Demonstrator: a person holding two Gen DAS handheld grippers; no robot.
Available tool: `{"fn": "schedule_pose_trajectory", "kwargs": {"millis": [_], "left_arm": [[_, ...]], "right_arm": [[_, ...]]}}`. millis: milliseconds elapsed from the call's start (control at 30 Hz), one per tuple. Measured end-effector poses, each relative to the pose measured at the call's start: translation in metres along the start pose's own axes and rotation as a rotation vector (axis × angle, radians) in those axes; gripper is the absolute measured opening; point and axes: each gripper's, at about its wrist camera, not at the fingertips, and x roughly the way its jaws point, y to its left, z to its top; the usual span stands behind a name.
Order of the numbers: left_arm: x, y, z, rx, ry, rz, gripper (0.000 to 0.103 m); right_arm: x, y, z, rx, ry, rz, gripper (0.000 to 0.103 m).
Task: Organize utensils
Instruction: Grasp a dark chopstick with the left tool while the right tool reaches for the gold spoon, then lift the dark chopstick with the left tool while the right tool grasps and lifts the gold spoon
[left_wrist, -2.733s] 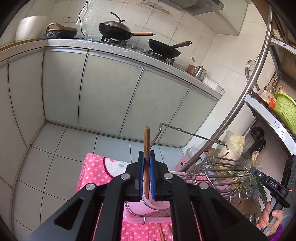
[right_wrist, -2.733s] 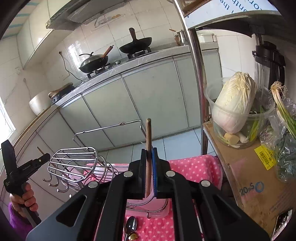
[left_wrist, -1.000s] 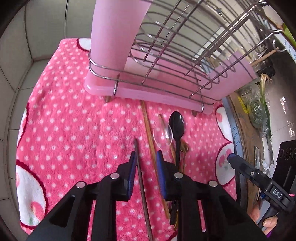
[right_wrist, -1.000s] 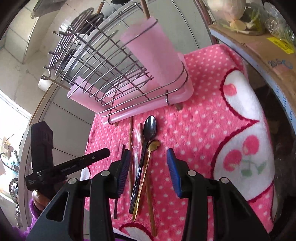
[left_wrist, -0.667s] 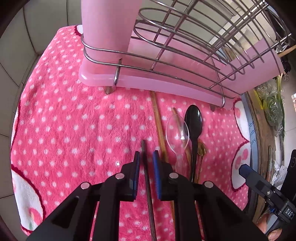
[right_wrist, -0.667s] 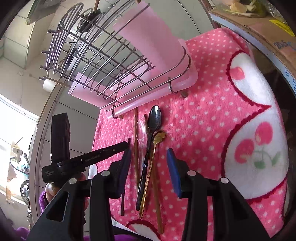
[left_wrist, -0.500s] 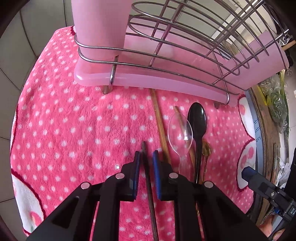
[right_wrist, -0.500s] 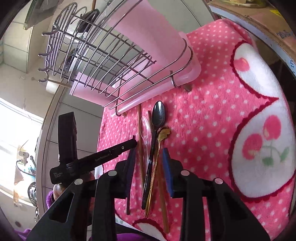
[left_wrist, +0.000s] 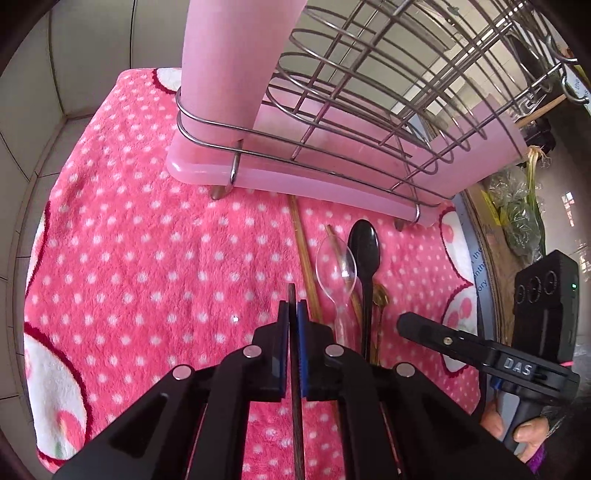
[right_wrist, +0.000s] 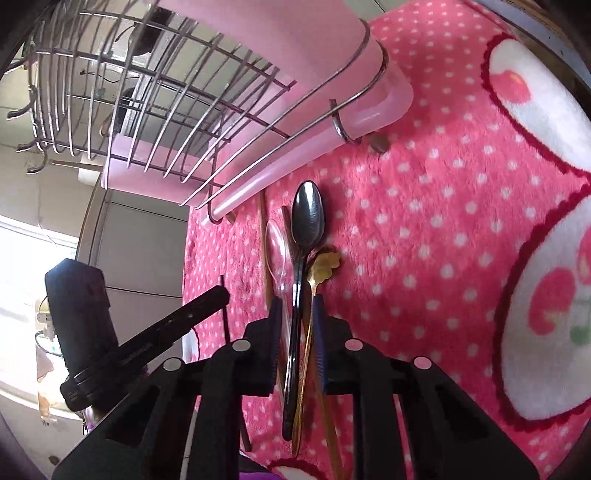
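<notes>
A pink utensil rack (left_wrist: 295, 173) with a wire frame stands on a pink dotted towel (left_wrist: 147, 258). In front of it lie a light chopstick (left_wrist: 304, 254), a clear spoon (left_wrist: 336, 266), a black spoon (left_wrist: 365, 247) and a gold spoon (right_wrist: 325, 264). My left gripper (left_wrist: 292, 310) is shut on a dark chopstick (left_wrist: 295, 406) lying on the towel. My right gripper (right_wrist: 297, 306) is low over the towel, its jaws narrowed around the handles of the black spoon (right_wrist: 308, 218) and the gold spoon, with a small gap left. The rack also shows in the right wrist view (right_wrist: 258, 122).
A pink cup (left_wrist: 236, 55) sits at the rack's left end. Vegetables in bags (left_wrist: 517, 206) lie on a shelf to the right of the towel. Tiled floor (left_wrist: 37, 110) lies beyond the towel's left edge.
My left gripper came down from the rack, closed on the dark chopstick on the towel. My right gripper dropped lower and narrowed its jaws around the spoon handles.
</notes>
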Motion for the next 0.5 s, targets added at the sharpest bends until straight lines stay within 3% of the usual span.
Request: {"fn": "schedule_pose_trajectory", "kwargs": {"millis": [333, 500], "left_arm": [[-0.016, 0.005, -0.004, -0.006, -0.028, -0.052, 0.004], [-0.023, 0.012, -0.007, -0.009, -0.037, -0.065, 0.004]], "right_arm": [[0.034, 0.012, 0.009, -0.013, 0.028, -0.120, 0.014], [0.041, 0.021, 0.012, -0.025, 0.006, -0.143, 0.005]]}}
